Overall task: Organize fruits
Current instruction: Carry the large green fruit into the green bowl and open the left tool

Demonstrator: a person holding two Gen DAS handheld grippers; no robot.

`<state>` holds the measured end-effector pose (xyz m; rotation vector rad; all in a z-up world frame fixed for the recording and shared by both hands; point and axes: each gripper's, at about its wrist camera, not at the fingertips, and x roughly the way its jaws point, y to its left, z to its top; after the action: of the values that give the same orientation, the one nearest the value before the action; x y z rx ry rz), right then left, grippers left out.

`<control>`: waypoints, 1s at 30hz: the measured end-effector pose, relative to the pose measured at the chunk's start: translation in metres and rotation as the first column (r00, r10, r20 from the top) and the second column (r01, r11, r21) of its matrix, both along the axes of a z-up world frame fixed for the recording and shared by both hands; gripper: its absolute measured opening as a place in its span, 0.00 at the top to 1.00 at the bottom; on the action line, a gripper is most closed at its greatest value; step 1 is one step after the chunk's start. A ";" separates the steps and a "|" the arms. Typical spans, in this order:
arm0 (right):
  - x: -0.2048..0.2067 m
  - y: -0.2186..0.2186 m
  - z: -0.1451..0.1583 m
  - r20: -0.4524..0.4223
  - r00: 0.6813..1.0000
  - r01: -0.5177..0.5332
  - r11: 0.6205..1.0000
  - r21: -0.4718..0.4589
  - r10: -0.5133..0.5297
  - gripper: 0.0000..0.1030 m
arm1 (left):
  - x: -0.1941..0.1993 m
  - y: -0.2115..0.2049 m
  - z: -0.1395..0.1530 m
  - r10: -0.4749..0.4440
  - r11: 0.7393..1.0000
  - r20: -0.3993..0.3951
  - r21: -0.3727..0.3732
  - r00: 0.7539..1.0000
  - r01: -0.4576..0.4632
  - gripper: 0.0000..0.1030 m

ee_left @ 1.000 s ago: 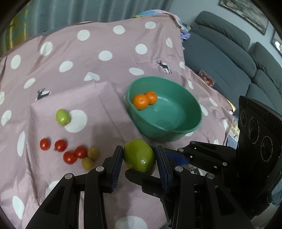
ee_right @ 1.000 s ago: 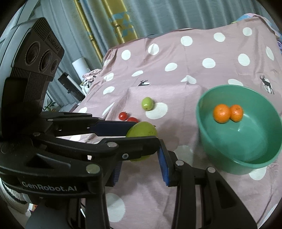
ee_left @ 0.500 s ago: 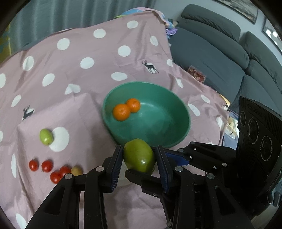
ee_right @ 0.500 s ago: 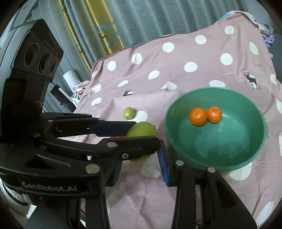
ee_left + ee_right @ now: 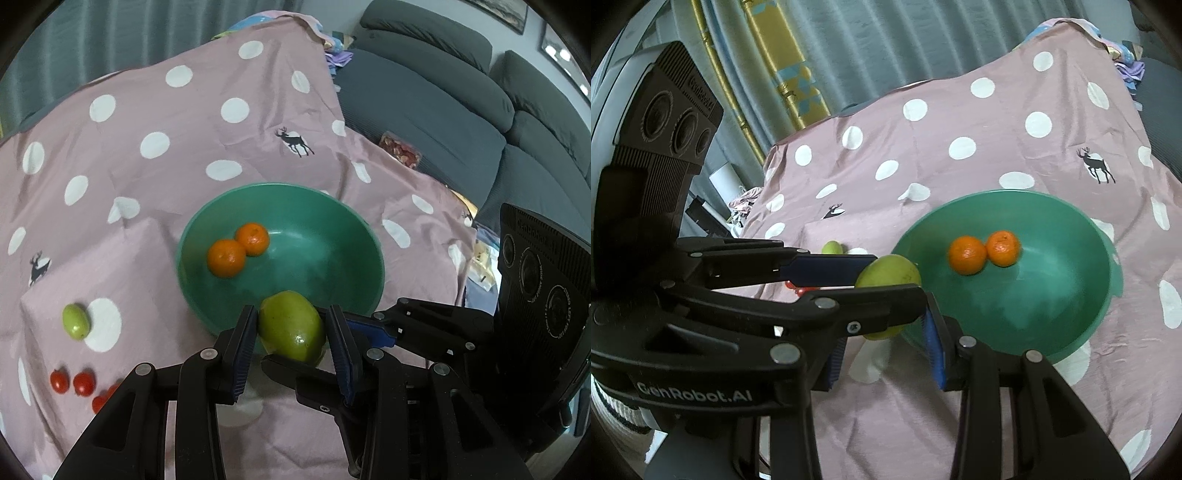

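**Mango held at the bowl's near rim**

Left gripper (image 5: 291, 334), low in the frame, had its blue pads pressed against both sides of the green mango (image 5: 291, 326), long axis running roughly across the jaws. Right gripper (image 5: 886, 354) stood apart with nothing between its pads, crossed beneath the left. Directly beyond the mango lay the green bowl (image 5: 369, 266), two oranges (image 5: 238, 249) inside. At lower left, a small green fruit (image 5: 75, 320) and cherry tomatoes (image 5: 72, 382) waited.
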<state>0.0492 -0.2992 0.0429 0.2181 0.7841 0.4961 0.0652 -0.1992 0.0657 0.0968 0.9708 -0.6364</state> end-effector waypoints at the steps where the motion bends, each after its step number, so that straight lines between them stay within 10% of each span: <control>1: 0.001 -0.001 0.000 -0.001 1.000 0.003 1.000 0.000 -0.003 0.63 | 0.002 -0.002 -0.001 -0.003 1.000 -0.001 0.001 1.000 0.003 0.63; 30: 0.026 -0.014 -0.019 -0.069 0.997 0.029 0.998 -0.061 -0.033 0.63 | 0.035 -0.015 -0.034 -0.017 0.999 -0.095 -0.048 0.995 0.012 0.63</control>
<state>0.0753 -0.3136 0.0236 0.1930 0.8617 0.4371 0.0999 -0.2143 0.0319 0.0312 1.0474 -0.6822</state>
